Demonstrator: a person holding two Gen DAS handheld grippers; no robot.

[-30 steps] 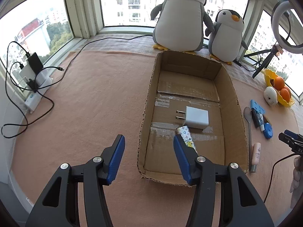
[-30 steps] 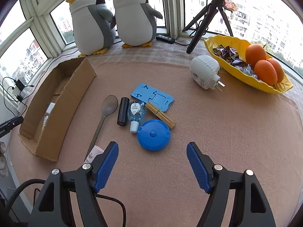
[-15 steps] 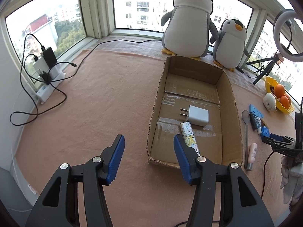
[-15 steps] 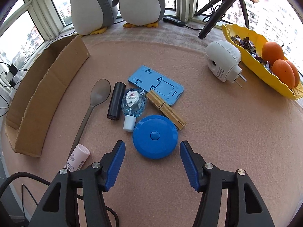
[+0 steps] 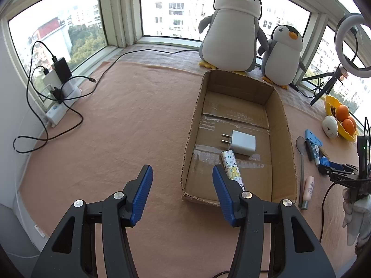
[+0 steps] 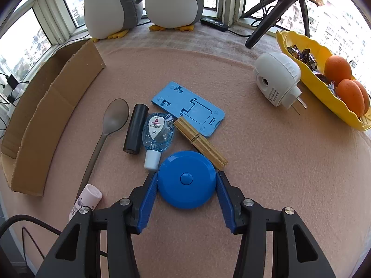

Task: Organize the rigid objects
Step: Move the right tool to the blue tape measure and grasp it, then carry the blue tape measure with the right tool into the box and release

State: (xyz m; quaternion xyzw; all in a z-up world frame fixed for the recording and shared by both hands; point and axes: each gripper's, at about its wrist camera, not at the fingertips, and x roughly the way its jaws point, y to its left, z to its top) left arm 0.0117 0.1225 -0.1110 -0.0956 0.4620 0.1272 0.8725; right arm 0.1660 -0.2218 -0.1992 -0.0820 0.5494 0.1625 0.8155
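While right claw (image 6: pixel 186 178) closes round blue disc (image 6: pixel 186 179), only left view shows charger (image 5: pixel 243 142)

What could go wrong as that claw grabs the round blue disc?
The right gripper, whose jaws have just been closing, straddles the blue disc, which looks smooth and round, so it might squirt out. The wooden peg and small bottle lie right against it and could get knocked.

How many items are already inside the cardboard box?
2. A white charger lies on the floor of the cardboard box, mid-box; a patterned tube lies just nearer, partly behind the left gripper's finger. That finger may hide something small.
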